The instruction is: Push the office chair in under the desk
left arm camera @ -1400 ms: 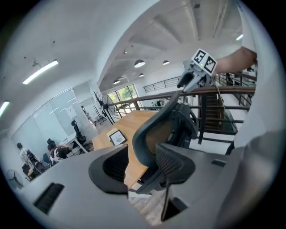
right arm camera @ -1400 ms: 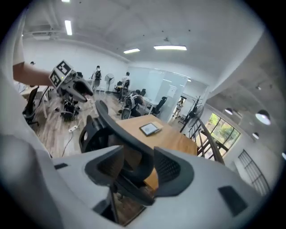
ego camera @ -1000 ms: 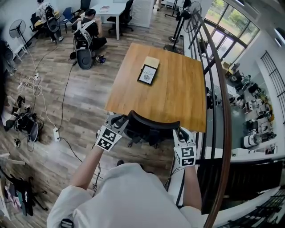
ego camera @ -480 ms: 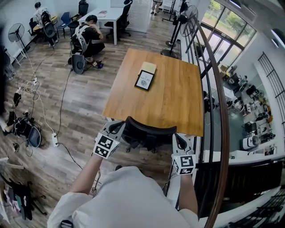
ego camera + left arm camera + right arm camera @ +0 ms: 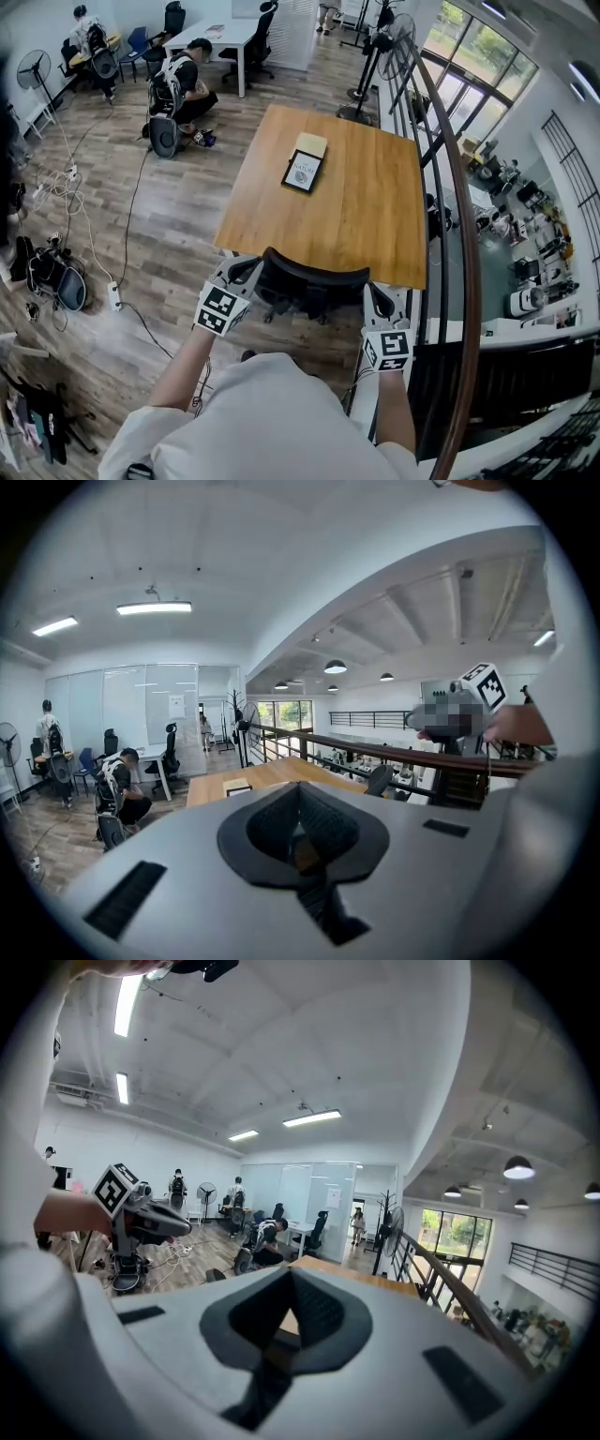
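A black office chair (image 5: pixel 312 277) stands at the near edge of the wooden desk (image 5: pixel 328 202), its curved back towards me. My left gripper (image 5: pixel 242 273) sits by the left end of the chair's back, and my right gripper (image 5: pixel 377 300) by the right end. Whether either touches the chair I cannot tell. In the left gripper view the left gripper (image 5: pixel 299 829) is shut with nothing between its black pads; its jaws have just been closing. The right gripper (image 5: pixel 285 1321) is shut and empty as well. The desk (image 5: pixel 251 778) lies ahead of both.
A framed picture (image 5: pixel 302 172) and a tan book (image 5: pixel 312 144) lie on the desk. A dark railing (image 5: pixel 461 234) runs close along the right. Cables (image 5: pixel 58 183) and a power strip (image 5: pixel 114 294) lie on the floor at left. A person (image 5: pixel 183 80) crouches far back.
Both grippers have risen slightly beside the chair's back, and their jaws look narrower. The chair and desk keep their places.
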`<state>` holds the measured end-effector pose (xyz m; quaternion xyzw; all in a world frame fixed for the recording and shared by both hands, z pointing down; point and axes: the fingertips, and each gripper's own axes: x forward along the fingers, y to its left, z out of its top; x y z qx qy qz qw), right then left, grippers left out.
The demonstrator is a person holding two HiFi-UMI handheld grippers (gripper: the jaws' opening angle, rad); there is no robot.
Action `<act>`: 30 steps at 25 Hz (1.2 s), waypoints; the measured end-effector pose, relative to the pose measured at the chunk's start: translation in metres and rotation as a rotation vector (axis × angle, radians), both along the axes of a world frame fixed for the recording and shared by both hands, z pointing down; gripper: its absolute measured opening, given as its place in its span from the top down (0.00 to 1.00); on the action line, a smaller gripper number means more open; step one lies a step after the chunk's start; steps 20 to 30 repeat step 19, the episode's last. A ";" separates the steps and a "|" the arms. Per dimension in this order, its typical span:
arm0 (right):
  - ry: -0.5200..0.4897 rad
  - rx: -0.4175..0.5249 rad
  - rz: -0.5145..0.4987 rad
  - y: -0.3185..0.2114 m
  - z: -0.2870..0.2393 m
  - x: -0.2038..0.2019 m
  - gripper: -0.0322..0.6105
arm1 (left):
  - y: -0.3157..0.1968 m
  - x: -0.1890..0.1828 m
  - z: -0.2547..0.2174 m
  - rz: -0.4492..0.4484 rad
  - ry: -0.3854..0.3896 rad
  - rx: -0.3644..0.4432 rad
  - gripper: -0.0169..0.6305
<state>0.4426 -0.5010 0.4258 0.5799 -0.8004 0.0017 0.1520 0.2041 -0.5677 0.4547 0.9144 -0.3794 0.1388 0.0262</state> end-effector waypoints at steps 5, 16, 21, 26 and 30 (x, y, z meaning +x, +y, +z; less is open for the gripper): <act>-0.004 0.002 0.000 -0.002 0.000 0.001 0.95 | -0.002 0.001 0.001 -0.001 0.001 -0.006 0.98; -0.013 0.012 0.006 0.004 -0.009 0.002 0.95 | 0.005 0.004 -0.004 0.011 0.012 -0.009 0.98; -0.015 0.011 0.004 0.004 -0.011 0.003 0.95 | 0.005 0.006 -0.006 0.011 0.016 -0.011 0.98; -0.015 0.011 0.004 0.004 -0.011 0.003 0.95 | 0.005 0.006 -0.006 0.011 0.016 -0.011 0.98; -0.015 0.011 0.004 0.004 -0.011 0.003 0.95 | 0.005 0.006 -0.006 0.011 0.016 -0.011 0.98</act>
